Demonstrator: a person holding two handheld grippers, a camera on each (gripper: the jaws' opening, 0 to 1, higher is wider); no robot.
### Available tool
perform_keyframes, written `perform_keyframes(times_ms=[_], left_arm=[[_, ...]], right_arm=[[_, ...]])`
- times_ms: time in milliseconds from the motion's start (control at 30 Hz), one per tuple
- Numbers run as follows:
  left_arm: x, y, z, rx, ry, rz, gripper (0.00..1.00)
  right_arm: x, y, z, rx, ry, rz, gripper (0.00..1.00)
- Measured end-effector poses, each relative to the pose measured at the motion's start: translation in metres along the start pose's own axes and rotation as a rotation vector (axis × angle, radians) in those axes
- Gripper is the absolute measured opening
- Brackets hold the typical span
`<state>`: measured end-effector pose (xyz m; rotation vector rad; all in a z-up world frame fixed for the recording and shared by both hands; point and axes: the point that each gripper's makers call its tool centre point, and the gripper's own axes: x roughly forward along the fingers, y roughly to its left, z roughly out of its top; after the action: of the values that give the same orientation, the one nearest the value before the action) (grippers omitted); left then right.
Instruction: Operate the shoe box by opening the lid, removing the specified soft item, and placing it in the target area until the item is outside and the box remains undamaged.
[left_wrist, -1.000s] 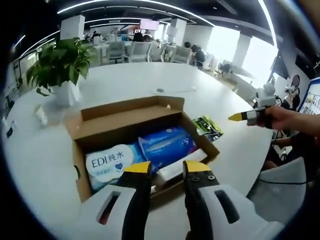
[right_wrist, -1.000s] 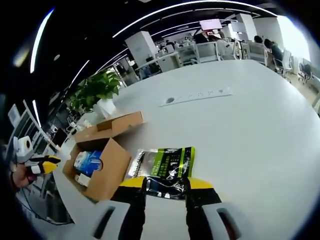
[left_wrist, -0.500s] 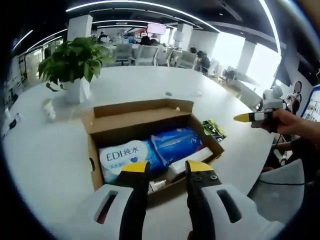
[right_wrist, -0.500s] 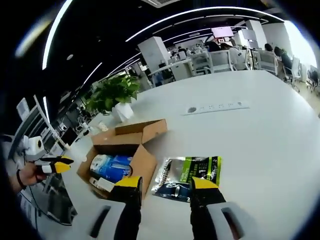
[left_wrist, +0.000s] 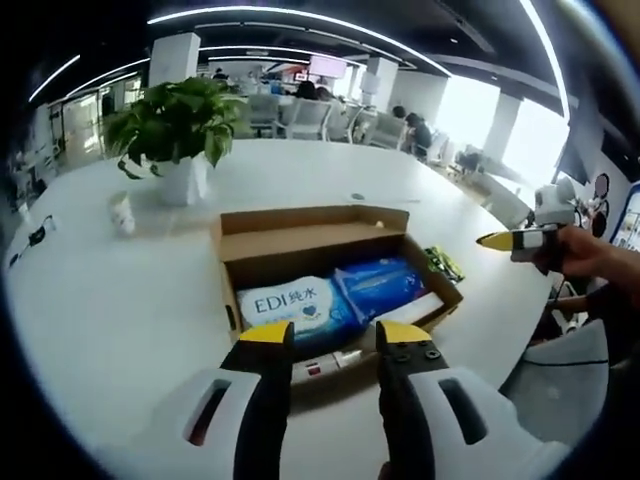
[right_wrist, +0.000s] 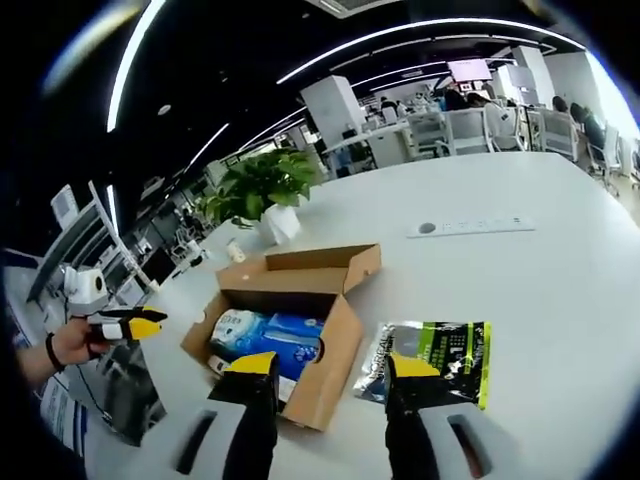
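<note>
Open-plan office with ceiling light strips, desks and chairs far back; in front, a wide white table (left_wrist: 90, 300). On that table, near its edge, the cardboard shoe box (left_wrist: 330, 265), lid (left_wrist: 312, 218) already folded back and standing up along the far side. Inside the box, a white soft pack printed "EDI" (left_wrist: 285, 305) on the left, touching a blue soft pack (left_wrist: 378, 283) on the right; along the near wall a white tube-like item (left_wrist: 325, 366), too small to identify. Just right of the box, flat on the table, a green and black pouch (left_wrist: 443, 264), outside the box and close to its side wall.

Seen from the right gripper view: same box (right_wrist: 320, 375) with its lid (right_wrist: 310, 267) raised, blue and white packs (right_wrist: 265, 335) inside, green and black pouch (right_wrist: 435, 355) lying beside the box's right wall.

Left gripper (left_wrist: 330, 335) raised above the near edge of the box, yellow-tipped jaws apart, nothing between them. Right gripper (right_wrist: 325, 367) likewise spread, empty, poised over the box corner and the pouch. Each gripper also visible in the other's camera, held in a hand (left_wrist: 580, 250) at the right and a hand (right_wrist: 70, 345) at the left, both well apart from the box.

Farther out on the table, a potted plant (left_wrist: 180, 135) in a white pot, a small white cup (left_wrist: 122, 212) beside it, and a power strip (right_wrist: 470, 227) set in the tabletop.
</note>
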<state>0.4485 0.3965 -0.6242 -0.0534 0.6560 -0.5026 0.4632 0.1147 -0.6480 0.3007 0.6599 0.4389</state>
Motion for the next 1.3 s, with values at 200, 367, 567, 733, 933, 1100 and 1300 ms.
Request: perform_keyframes(times_ms=[200,367,567,733,933,1100,1300], left_arm=[[-0.01,0.02,-0.006,-0.022,-0.004,0.017,0.34],[-0.014,0.031,-0.011,-0.026,0.002,0.023,0.35],[-0.014,0.037,-0.01,-0.024,-0.006,0.013,0.36],[-0.008,0.038,-0.012,-0.002,0.008,-0.01,0.38],[0.003,0.033,-0.011,0.029,0.023,-0.039,0.39],[0.011,0.031,-0.007,0.061,0.031,-0.064,0.4],[0.02,0.031,-0.006,0.098,0.049,-0.087,0.42]], right_arm=[[0.009,0.02,0.004,-0.018,-0.014,0.045,0.41],[0.017,0.034,0.001,-0.043,0.003,0.066,0.45],[0.023,0.051,0.0,-0.067,0.011,0.089,0.48],[0.029,0.071,0.004,-0.107,0.021,0.12,0.51],[0.037,0.094,0.0,-0.182,0.051,0.163,0.53],[0.047,0.108,-0.004,-0.194,0.077,0.192,0.53],[0.059,0.122,-0.01,-0.245,0.118,0.219,0.55]])
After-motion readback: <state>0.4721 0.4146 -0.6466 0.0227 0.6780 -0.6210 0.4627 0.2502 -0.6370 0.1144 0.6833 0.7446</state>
